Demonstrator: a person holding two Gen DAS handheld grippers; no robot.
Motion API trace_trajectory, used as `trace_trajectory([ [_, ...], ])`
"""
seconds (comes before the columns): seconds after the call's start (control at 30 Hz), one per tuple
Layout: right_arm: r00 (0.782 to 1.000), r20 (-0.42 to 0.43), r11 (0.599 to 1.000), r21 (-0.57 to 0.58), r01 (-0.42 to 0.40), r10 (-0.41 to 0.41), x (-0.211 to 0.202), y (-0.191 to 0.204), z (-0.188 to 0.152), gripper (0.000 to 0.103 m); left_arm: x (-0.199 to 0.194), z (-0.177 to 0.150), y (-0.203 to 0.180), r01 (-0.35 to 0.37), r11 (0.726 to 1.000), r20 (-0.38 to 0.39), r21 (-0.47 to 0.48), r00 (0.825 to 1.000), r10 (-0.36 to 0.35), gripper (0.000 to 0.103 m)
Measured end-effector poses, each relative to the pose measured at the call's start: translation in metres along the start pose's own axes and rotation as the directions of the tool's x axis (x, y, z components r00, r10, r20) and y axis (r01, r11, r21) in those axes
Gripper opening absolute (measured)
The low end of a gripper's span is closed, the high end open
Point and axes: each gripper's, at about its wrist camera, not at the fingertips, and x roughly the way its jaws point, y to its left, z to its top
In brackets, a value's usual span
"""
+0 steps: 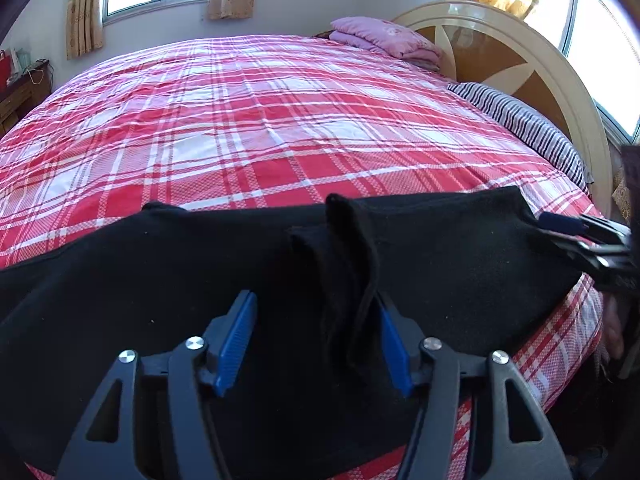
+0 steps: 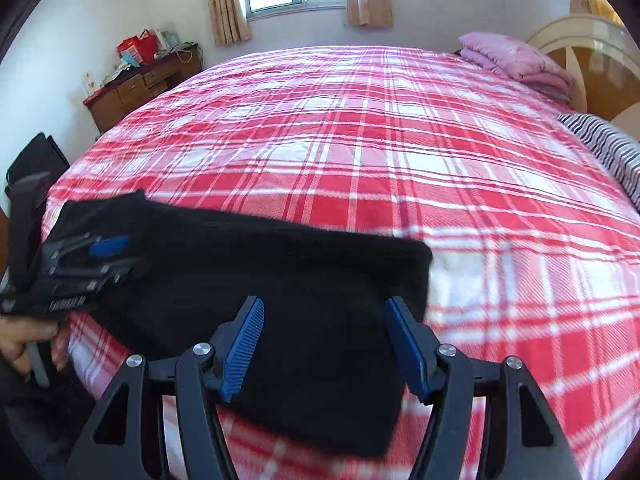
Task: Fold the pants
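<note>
Black pants [image 1: 200, 264] lie across the near edge of a bed with a red plaid cover [image 1: 260, 120]; they also show in the right wrist view [image 2: 280, 280]. A raised fold of the cloth [image 1: 352, 264] stands up in the middle. My left gripper [image 1: 316, 320] is open just above the pants, its jaws either side of that fold. My right gripper [image 2: 324, 328] is open over the right end of the pants; in the left wrist view it [image 1: 560, 226] sits at that far right edge. My left gripper shows at the left end of the pants in the right wrist view [image 2: 104, 248].
A folded pink quilt [image 1: 384, 36] and a striped pillow [image 1: 528, 124] lie by the curved headboard [image 1: 520, 40]. A wooden cabinet with clutter [image 2: 140, 80] stands left of the bed. Windows with curtains are on the far wall.
</note>
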Motion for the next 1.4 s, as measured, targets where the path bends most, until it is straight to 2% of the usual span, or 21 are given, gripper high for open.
trace_trajectory([
  [0.17, 0.999, -0.038, 0.999, -0.037, -0.008, 0.006, -0.014, 0.007, -0.037, 0.065, 0.000, -0.002, 0.001, 0.005, 1.000, 0.006, -0.003, 1.000, -0.005, 0.064],
  [0.27, 0.998, -0.002, 0.991, -0.122, 0.054, -0.055, -0.009, 0.012, -0.055, 0.070, 0.000, -0.003, -0.001, 0.002, 1.000, 0.008, 0.006, 1.000, -0.002, 0.066],
  [0.33, 0.998, -0.002, 0.987, -0.146, 0.068, -0.068, -0.007, 0.016, -0.056, 0.075, 0.000, -0.003, -0.002, -0.001, 1.000, 0.008, 0.014, 1.000, 0.001, 0.066],
  [0.43, 0.998, 0.005, 0.989, -0.132, 0.065, -0.065, -0.011, 0.018, -0.052, 0.076, -0.001, -0.002, 0.002, 0.011, 1.000, 0.008, 0.003, 1.000, -0.011, 0.066],
  [0.6, 0.999, 0.048, 0.999, -0.049, 0.006, -0.004, -0.028, 0.014, -0.041, 0.076, -0.005, -0.001, 0.006, 0.013, 1.000, -0.006, -0.006, 1.000, -0.013, 0.066],
  [0.7, 0.997, 0.081, 1.000, -0.030, -0.003, 0.005, -0.031, 0.017, -0.032, 0.076, -0.015, 0.001, 0.015, -0.018, 1.000, 0.004, -0.006, 1.000, 0.018, 0.072],
  [0.8, 0.997, 0.076, 1.000, -0.026, -0.017, 0.019, -0.022, 0.026, -0.024, 0.076, -0.030, 0.002, 0.032, -0.068, 0.998, 0.023, -0.001, 0.997, 0.068, 0.072],
  [0.9, 0.996, 0.075, 0.998, -0.047, -0.042, 0.046, -0.014, 0.041, -0.017, 0.076, -0.050, 0.000, 0.058, -0.143, 0.990, 0.036, 0.022, 0.989, 0.142, 0.072],
  [0.97, 0.995, 0.079, 0.995, -0.074, -0.060, 0.066, -0.009, 0.054, -0.014, 0.076, -0.067, -0.004, 0.084, -0.209, 0.978, 0.050, 0.017, 0.977, 0.208, 0.072],
  [1.17, 0.991, 0.072, 0.987, -0.124, -0.102, 0.112, 0.003, 0.081, -0.013, 0.076, -0.108, -0.028, 0.184, -0.377, 0.918, 0.028, -0.122, 0.923, 0.383, 0.072],
  [1.27, 0.990, 0.070, 0.985, -0.128, -0.114, 0.124, 0.008, 0.088, -0.014, 0.076, -0.119, -0.043, 0.225, -0.417, 0.890, 0.000, -0.186, 0.906, 0.424, 0.072],
  [1.33, 0.989, 0.066, 0.984, -0.127, -0.123, 0.132, 0.011, 0.091, -0.015, 0.076, -0.119, -0.050, 0.246, -0.415, 0.881, -0.015, -0.226, 0.906, 0.423, 0.072],
  [1.4, 0.989, 0.060, 0.984, -0.127, -0.126, 0.134, 0.012, 0.093, -0.019, 0.076, -0.115, -0.057, 0.259, -0.377, 0.884, -0.031, -0.276, 0.923, 0.384, 0.072],
])
